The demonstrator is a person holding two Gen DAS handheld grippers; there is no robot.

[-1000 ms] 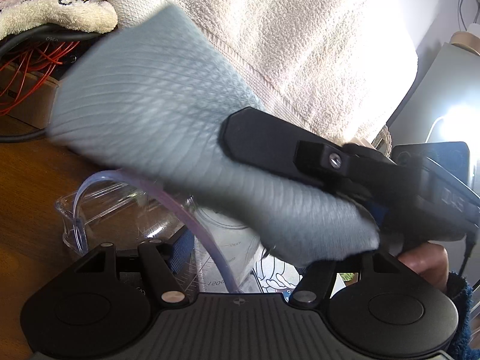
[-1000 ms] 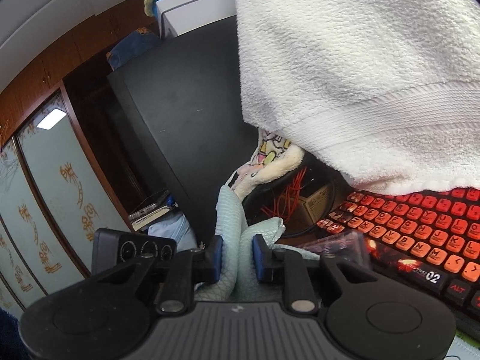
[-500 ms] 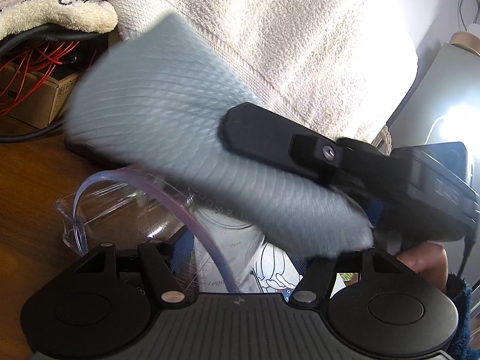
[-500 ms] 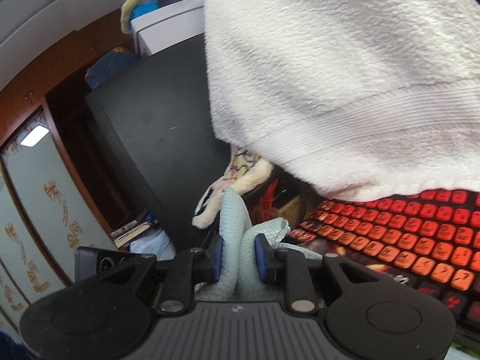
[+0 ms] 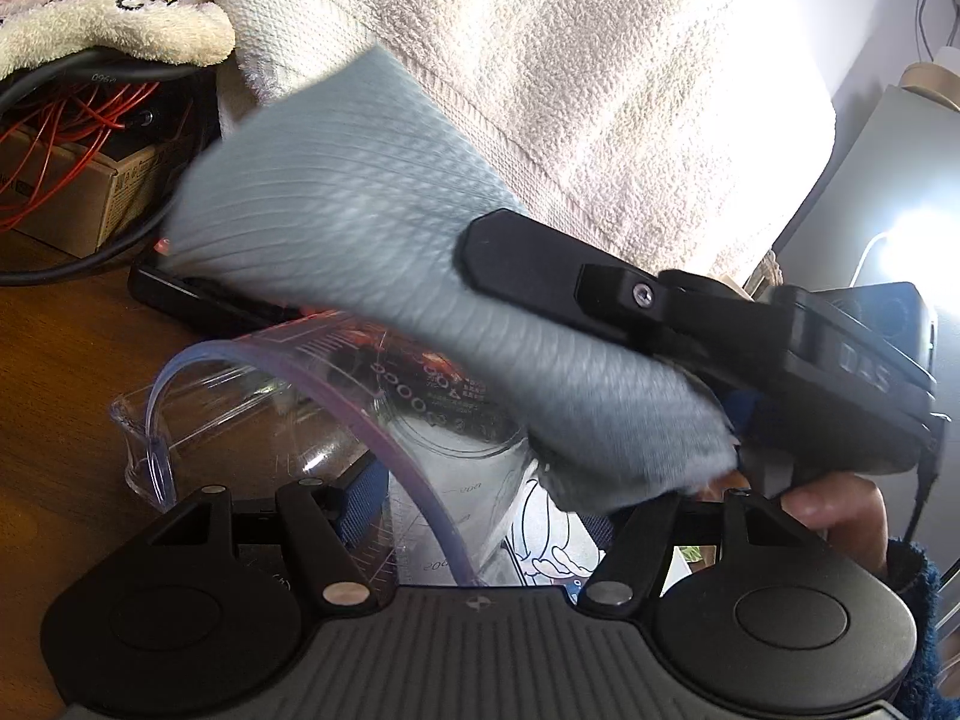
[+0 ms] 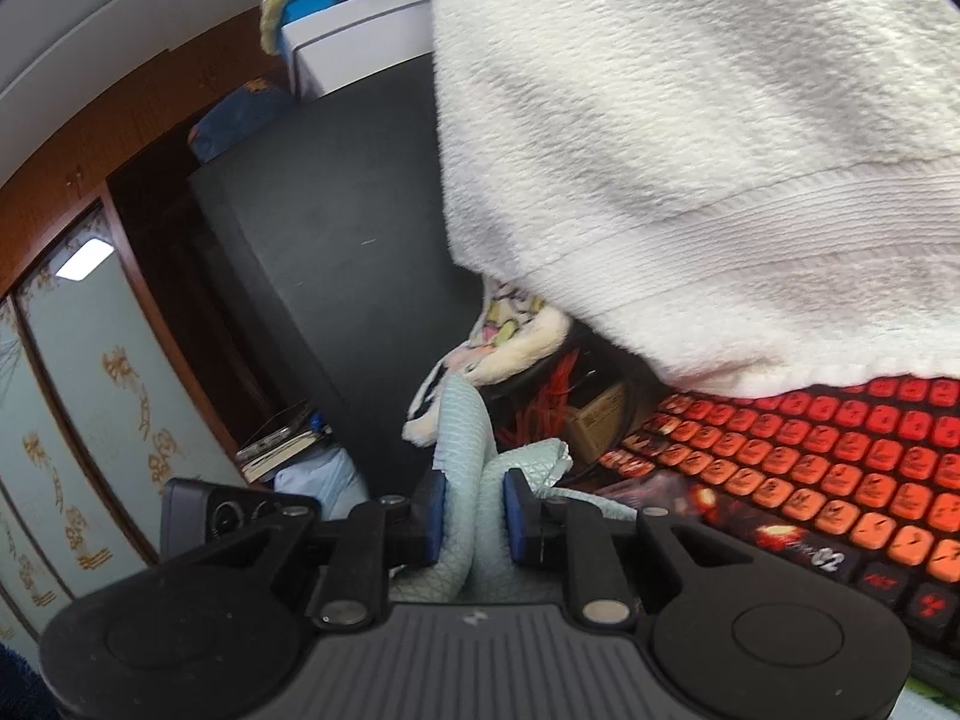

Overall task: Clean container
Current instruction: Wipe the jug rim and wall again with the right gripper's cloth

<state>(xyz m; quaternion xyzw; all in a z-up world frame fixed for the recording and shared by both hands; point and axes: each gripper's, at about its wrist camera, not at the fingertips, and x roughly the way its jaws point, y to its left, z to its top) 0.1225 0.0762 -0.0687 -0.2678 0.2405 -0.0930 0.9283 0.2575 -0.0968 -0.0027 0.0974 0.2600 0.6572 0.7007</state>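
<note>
A clear measuring container (image 5: 432,420) with printed scale marks lies tilted between the fingers of my left gripper (image 5: 480,504), which is shut on it; its purple-tinted rim curves toward the camera. A light blue ribbed cloth (image 5: 360,228) hangs blurred just above the container's mouth. The right gripper's black finger (image 5: 540,267) reaches in from the right with that cloth. In the right wrist view my right gripper (image 6: 474,507) has its blue pads closing tight on the bunched cloth (image 6: 465,432). A person's hand (image 5: 840,510) holds the right gripper.
A white towel (image 5: 540,60) hangs close above, also the towel (image 6: 690,150) in the right view. A red-lit keyboard (image 6: 840,456) lies on the right. A cardboard box with red wires (image 5: 60,180) stands back left on the wooden table (image 5: 60,390).
The blue cloth has slid to the right in the left wrist view, uncovering more of the container's rim and wall. The left gripper and container have stayed put.
</note>
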